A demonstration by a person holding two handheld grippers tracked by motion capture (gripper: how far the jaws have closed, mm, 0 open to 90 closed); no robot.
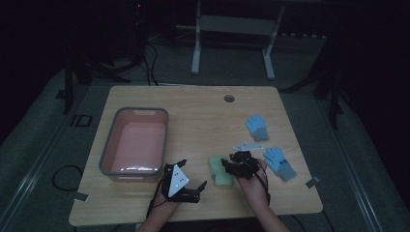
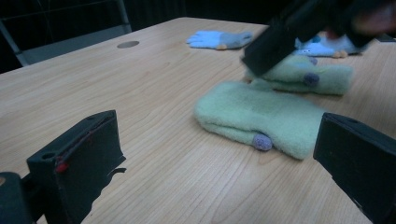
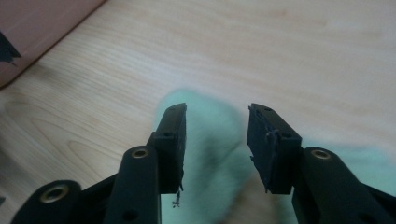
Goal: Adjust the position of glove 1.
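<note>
Two pale green mittens lie side by side at the table's front middle; in the left gripper view the nearer mitten lies flat, the second mitten behind it. My right gripper hovers just over them, open, its jaws astride green fabric without closing on it. My left gripper rests low on the table to their left, jaws wide open and facing the mittens. Two light blue gloves lie to the right: one glove farther back, the other beside the right hand.
A pink basin with a grey rim stands at the left, close to the left gripper. A round cable hole sits near the far edge. Bits of tape mark the front corners. Bare wood spans the table's far half.
</note>
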